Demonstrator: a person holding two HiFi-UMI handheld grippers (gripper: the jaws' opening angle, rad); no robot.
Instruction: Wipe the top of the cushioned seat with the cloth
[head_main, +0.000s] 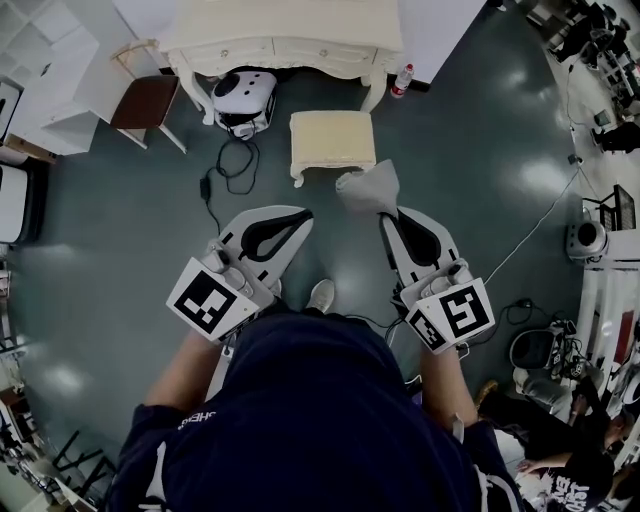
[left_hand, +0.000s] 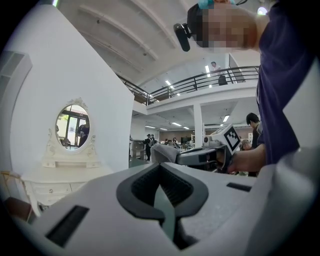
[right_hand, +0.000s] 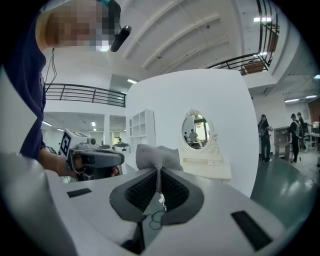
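Note:
The cream cushioned seat (head_main: 332, 138) stands on the dark floor in front of me, just before the dressing table. A grey cloth (head_main: 368, 189) is pinched in my right gripper (head_main: 385, 216), which is shut on it and hangs near the seat's near right corner, above the floor. In the right gripper view the cloth (right_hand: 157, 156) bunches up from the closed pads (right_hand: 145, 191). My left gripper (head_main: 303, 214) is level with it to the left, shut with nothing between its jaws. From the left gripper view I see the cloth (left_hand: 163, 152) and the right gripper (left_hand: 199, 156).
A white dressing table (head_main: 285, 40) with an oval mirror (right_hand: 196, 131) stands behind the seat. Beneath it sits a white round device (head_main: 243, 95) with a black cable (head_main: 224, 166) on the floor. A brown chair (head_main: 146, 101) is left, a bottle (head_main: 402, 80) right.

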